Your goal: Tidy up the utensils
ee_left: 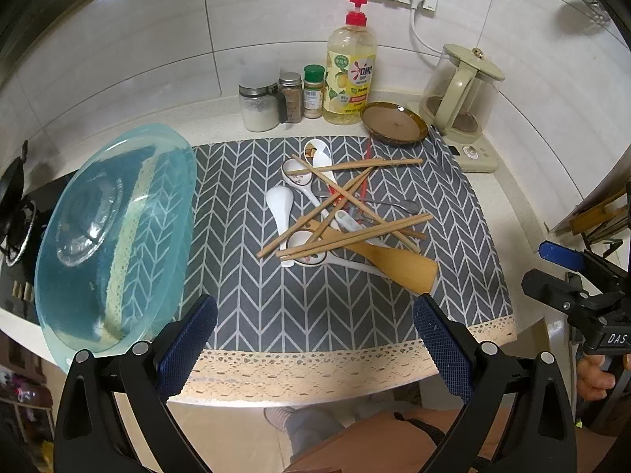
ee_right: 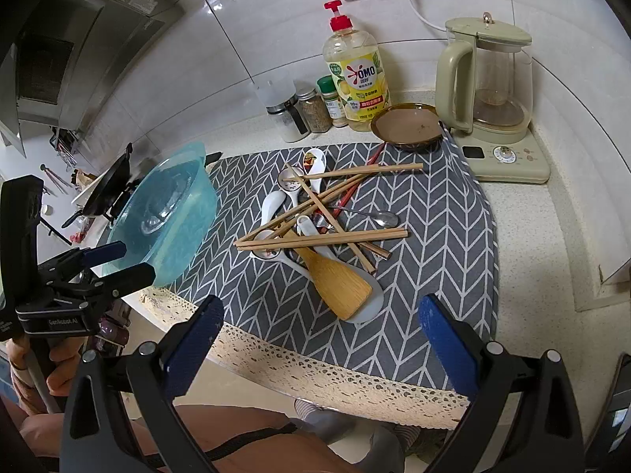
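Nearest, the left gripper (ee_left: 314, 339) hangs over the lace hem of the grey chevron mat (ee_left: 252, 287), jaws spread wide and empty. The right gripper (ee_right: 321, 339) matches it, fingers wide apart, nothing between them. Mid-mat lies the utensil heap: a wooden spatula (ee_right: 339, 283) closest, chopsticks (ee_left: 355, 236) crisscrossed over white ceramic spoons (ee_left: 280, 205) and a metal spoon (ee_right: 384, 217). At left, a tilted blue glass bowl (ee_left: 118, 236). Farther back, a brown dish (ee_left: 394, 123), a detergent bottle (ee_left: 351, 75), a kettle (ee_right: 493, 79).
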Action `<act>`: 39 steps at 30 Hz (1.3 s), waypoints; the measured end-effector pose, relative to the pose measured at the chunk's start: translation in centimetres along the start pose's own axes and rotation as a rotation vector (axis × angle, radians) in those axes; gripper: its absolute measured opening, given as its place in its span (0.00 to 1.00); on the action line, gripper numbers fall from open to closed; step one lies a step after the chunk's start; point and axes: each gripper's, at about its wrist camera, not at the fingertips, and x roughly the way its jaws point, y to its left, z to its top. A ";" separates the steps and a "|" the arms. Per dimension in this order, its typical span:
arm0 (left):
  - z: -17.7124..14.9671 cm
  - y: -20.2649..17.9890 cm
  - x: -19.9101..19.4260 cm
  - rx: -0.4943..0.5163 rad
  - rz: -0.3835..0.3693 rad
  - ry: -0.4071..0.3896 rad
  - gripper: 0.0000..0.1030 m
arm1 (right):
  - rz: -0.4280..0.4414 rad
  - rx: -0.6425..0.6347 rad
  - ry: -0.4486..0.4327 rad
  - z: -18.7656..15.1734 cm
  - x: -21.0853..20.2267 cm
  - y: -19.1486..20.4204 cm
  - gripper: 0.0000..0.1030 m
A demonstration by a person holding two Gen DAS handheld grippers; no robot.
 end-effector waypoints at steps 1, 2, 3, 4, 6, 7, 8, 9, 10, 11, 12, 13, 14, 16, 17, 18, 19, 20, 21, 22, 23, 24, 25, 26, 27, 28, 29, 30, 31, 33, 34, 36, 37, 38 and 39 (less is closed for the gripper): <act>-0.1 0.1 0.0 0.000 0.000 0.000 0.96 | 0.001 0.000 0.000 0.0 0.0 -0.2 0.93; -0.1 0.1 0.0 -0.001 0.001 0.000 0.96 | 0.000 -0.001 0.000 0.0 0.0 -0.2 0.93; 0.0 0.1 0.0 0.000 0.001 0.001 0.96 | 0.000 0.000 0.001 0.0 0.0 -0.2 0.93; -0.1 0.1 0.0 0.000 0.002 0.001 0.96 | -0.001 -0.001 0.001 0.0 0.0 -0.2 0.93; 0.0 0.1 0.0 0.000 0.002 0.001 0.96 | -0.002 0.000 0.001 0.0 0.0 -0.2 0.93; 0.0 0.1 0.0 0.001 0.002 0.002 0.96 | -0.001 -0.001 0.001 0.0 0.0 -0.1 0.93; 0.0 0.0 0.0 0.001 0.003 0.003 0.96 | -0.002 -0.002 0.001 -0.1 0.0 -0.1 0.93; 0.0 0.1 0.0 0.001 0.003 0.003 0.96 | -0.002 -0.002 0.001 -0.1 0.0 -0.1 0.93; 0.0 0.0 0.0 0.001 0.002 0.003 0.96 | -0.001 -0.002 0.001 0.0 0.0 -0.1 0.93; 0.0 0.0 0.0 0.001 0.002 0.003 0.96 | -0.001 -0.002 0.002 0.0 0.0 -0.2 0.93; 0.0 0.0 0.0 0.001 0.004 0.003 0.96 | -0.001 -0.002 0.002 0.0 0.0 -0.2 0.93; 0.0 0.0 0.0 0.001 0.004 0.003 0.96 | -0.002 -0.002 0.002 0.0 0.0 -0.1 0.93; 0.0 0.0 0.0 0.000 0.005 0.003 0.96 | -0.003 -0.001 0.002 0.0 0.0 -0.1 0.93; 0.0 0.0 0.0 0.001 0.005 0.004 0.96 | -0.003 -0.002 0.002 0.0 0.0 -0.1 0.93; 0.0 0.0 0.0 0.001 0.005 0.004 0.96 | -0.004 -0.003 0.002 0.0 0.0 -0.1 0.93; 0.0 0.0 0.0 0.002 0.006 0.004 0.96 | -0.004 -0.002 0.002 0.0 0.0 -0.2 0.93; 0.0 0.1 0.0 0.002 0.005 0.005 0.96 | -0.004 -0.001 0.002 0.0 0.0 -0.1 0.93; 0.0 0.1 0.0 0.002 0.005 0.004 0.96 | -0.004 -0.002 0.002 -0.1 0.0 -0.1 0.93; 0.0 0.1 0.0 0.002 0.005 0.004 0.96 | -0.005 -0.002 0.002 0.0 0.0 -0.2 0.93; 0.0 0.1 0.0 0.002 0.006 0.004 0.96 | -0.005 -0.001 0.002 0.0 0.0 -0.2 0.93; 0.0 0.1 0.0 0.003 0.006 0.003 0.96 | -0.004 -0.002 0.003 0.0 0.0 -0.1 0.93; 0.0 0.1 0.0 0.002 0.005 0.004 0.96 | -0.004 -0.002 0.002 0.0 0.0 -0.1 0.93; 0.0 0.0 0.0 0.002 0.006 0.005 0.96 | -0.005 -0.003 0.003 0.0 0.0 -0.1 0.93; 0.0 0.1 0.0 0.002 0.006 0.005 0.96 | -0.005 -0.003 0.002 0.0 0.0 -0.1 0.93; 0.0 0.0 0.0 0.003 0.007 0.005 0.96 | -0.005 -0.002 0.002 0.0 0.1 -0.1 0.93; 0.0 0.0 0.0 0.003 0.006 0.005 0.96 | -0.006 -0.002 0.003 0.0 0.0 -0.1 0.93; 0.0 0.0 0.0 0.003 0.007 0.006 0.96 | -0.006 -0.003 0.003 0.0 0.0 -0.1 0.93; 0.0 0.0 0.0 0.003 0.007 0.005 0.96 | -0.007 -0.003 0.003 0.0 0.1 -0.1 0.93; 0.0 0.0 0.0 0.003 0.007 0.005 0.96 | -0.007 -0.003 0.003 0.0 0.0 -0.1 0.93; 0.0 0.0 0.0 0.003 0.008 0.006 0.96 | -0.006 -0.003 0.003 0.0 0.1 -0.1 0.93; 0.0 0.0 0.0 0.002 0.008 0.006 0.96 | -0.007 -0.003 0.003 0.0 0.1 0.0 0.93; 0.0 0.0 0.0 0.003 0.008 0.006 0.96 | -0.006 -0.003 0.003 -0.1 0.1 0.0 0.93; 0.0 0.0 0.1 0.003 0.008 0.007 0.96 | -0.007 -0.003 0.004 0.0 0.1 0.0 0.93; 0.0 0.0 0.1 0.002 0.008 0.007 0.96 | -0.007 -0.003 0.004 -0.1 0.1 0.0 0.93; 0.0 0.0 0.1 0.002 0.009 0.007 0.96 | -0.008 -0.004 0.004 0.0 0.1 0.0 0.93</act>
